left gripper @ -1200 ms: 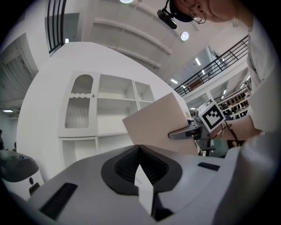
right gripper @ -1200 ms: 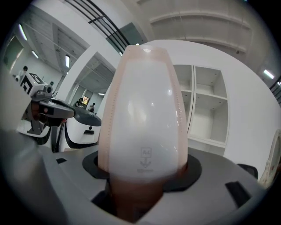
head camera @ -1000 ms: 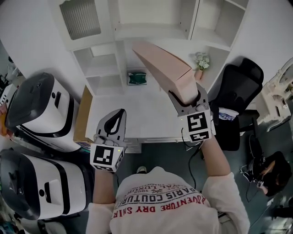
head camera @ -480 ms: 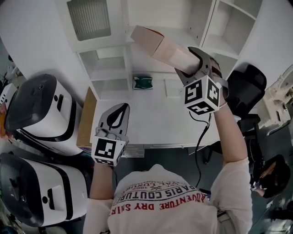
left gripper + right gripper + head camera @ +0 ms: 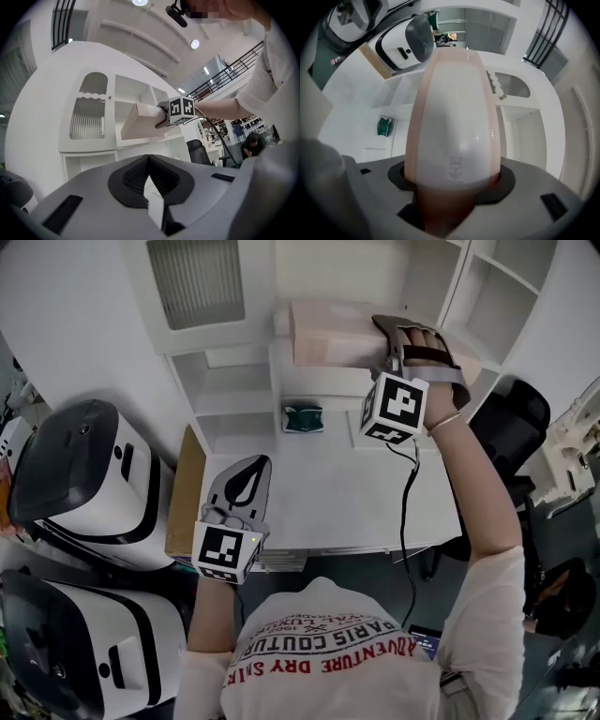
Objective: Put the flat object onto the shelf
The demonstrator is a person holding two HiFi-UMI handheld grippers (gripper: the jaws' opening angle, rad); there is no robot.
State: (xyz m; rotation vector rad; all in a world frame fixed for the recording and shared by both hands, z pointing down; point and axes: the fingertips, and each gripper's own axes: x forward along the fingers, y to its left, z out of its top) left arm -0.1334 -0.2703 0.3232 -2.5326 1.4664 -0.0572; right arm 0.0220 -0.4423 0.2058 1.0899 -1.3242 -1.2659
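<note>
The flat object is a long pale pink box (image 5: 328, 332), lying about level and high up in front of the white shelf unit (image 5: 230, 385). My right gripper (image 5: 382, 334) is shut on its right end, and the box points left. The right gripper view looks along the box (image 5: 454, 117), which fills the space between that gripper's (image 5: 452, 187) jaws. In the left gripper view the box (image 5: 140, 123) hangs before the shelf's upper compartments. My left gripper (image 5: 253, 467) is low over the desk's front left, shut and empty, its tips (image 5: 149, 159) touching.
A white desk (image 5: 319, 493) stands below the shelf, with a small green packet (image 5: 302, 417) at its back. Two large white and black machines (image 5: 84, 474) stand at the left. A black chair (image 5: 516, 418) is at the right. A brown board (image 5: 180, 493) leans against the desk's left side.
My right gripper has risen with the box and swung it from pointing up and left to lying level at the upper shelf. The left gripper has barely moved.
</note>
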